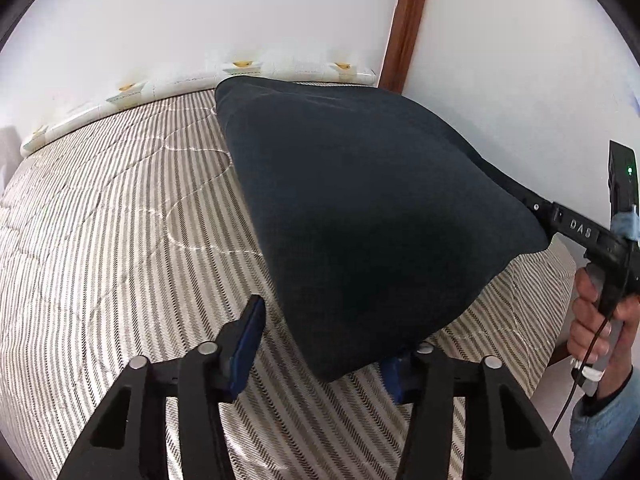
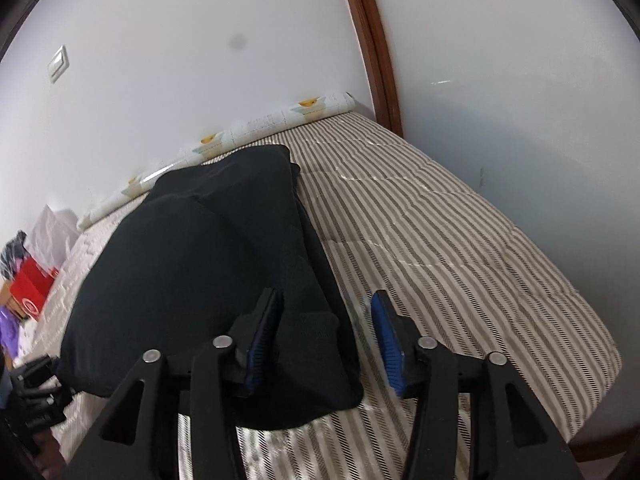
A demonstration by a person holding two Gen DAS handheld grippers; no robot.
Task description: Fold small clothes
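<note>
**Dark garment on the striped bed, both claws apart**

The right claw (image 2: pixel 326 344) stands released, its blue-padded fingers (image 2: pixel 386 340) spread; a bunched fold of the dark navy knitted garment (image 2: pixel 192 264) lies between them, touching the left pad only. The left claw (image 1: pixel 324 354) is also spread; the garment's near corner drapes over its right finger, and no pinch shows. The garment lies along the middle of the grey-and-cream striped quilted bed (image 2: pixel 460 248), reaching toward the far edge, where a white patterned roll (image 2: pixel 256 130) runs along the white wall (image 2: pixel 200 40). A hand (image 1: pixel 596 320) holds the right claw's handle by the bed's right edge.
</note>
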